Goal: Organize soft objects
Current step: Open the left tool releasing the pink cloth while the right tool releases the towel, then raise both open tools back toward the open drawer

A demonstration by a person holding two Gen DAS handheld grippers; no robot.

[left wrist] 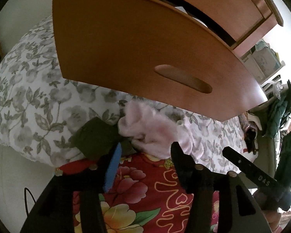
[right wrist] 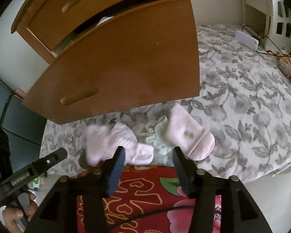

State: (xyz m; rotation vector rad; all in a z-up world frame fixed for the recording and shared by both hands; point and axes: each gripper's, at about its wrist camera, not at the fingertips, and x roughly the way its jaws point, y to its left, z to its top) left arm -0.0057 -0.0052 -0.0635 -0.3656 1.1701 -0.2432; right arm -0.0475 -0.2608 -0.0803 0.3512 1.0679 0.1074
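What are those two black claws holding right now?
Nothing: the left gripper and right gripper are both open above the pink socks lying on the bed.

Soft daylight, glare at the right edges, heavy fisheye bending, dark corners, slightly blurred pink cloth [right wrist: 110, 141].

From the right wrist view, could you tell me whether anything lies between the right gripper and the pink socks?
Nothing visible does. The right gripper is open just short of the pink socks, which lie on the floral bedspread below the open wooden drawer.
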